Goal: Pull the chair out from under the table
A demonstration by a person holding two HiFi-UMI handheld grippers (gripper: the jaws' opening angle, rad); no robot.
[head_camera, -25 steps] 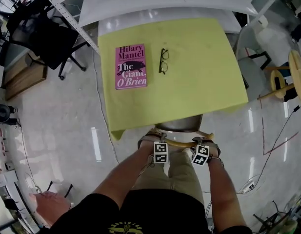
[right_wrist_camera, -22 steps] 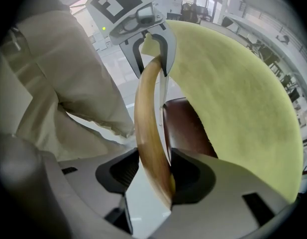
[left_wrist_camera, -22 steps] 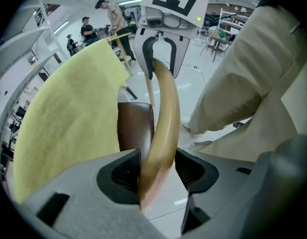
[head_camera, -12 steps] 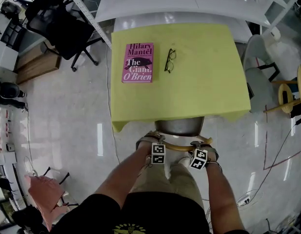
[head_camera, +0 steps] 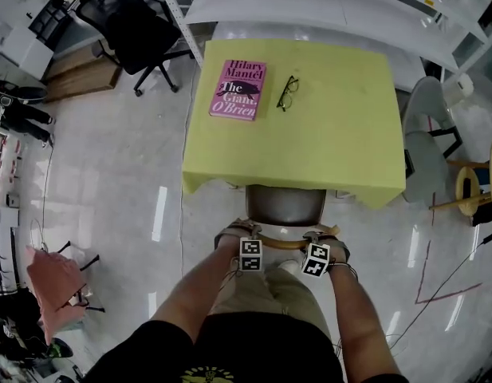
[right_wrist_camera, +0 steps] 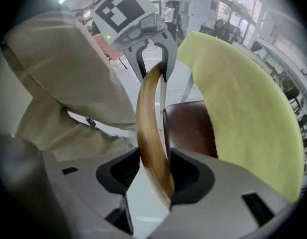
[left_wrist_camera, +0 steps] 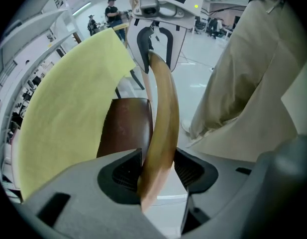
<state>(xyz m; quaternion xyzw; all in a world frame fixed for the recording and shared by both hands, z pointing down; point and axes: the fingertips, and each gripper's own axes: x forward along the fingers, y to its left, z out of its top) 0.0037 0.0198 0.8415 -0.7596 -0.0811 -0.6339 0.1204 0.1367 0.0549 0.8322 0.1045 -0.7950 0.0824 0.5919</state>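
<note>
The chair has a brown seat [head_camera: 285, 206] and a curved wooden back rail [head_camera: 284, 243]; its seat sticks out from under the yellow-clothed table [head_camera: 309, 150]. My left gripper [head_camera: 242, 234] holds the rail's left end, my right gripper [head_camera: 322, 238] its right end. In the left gripper view the rail [left_wrist_camera: 163, 118] runs between the closing jaws of the left gripper [left_wrist_camera: 157, 171], and both pads touch it. In the right gripper view the right gripper [right_wrist_camera: 154, 173] is shut on the rail [right_wrist_camera: 151, 128], next to the seat [right_wrist_camera: 188, 128].
A pink book [head_camera: 239, 90] and glasses [head_camera: 288, 92] lie on the table. A black office chair [head_camera: 142, 30] stands at the back left, a grey chair [head_camera: 429, 134] and a wooden stool [head_camera: 477, 182] at the right. My legs [head_camera: 269, 294] are right behind the chair.
More of the brown seat shows out from under the cloth than a second ago. Both grippers have come back toward me with the rail.
</note>
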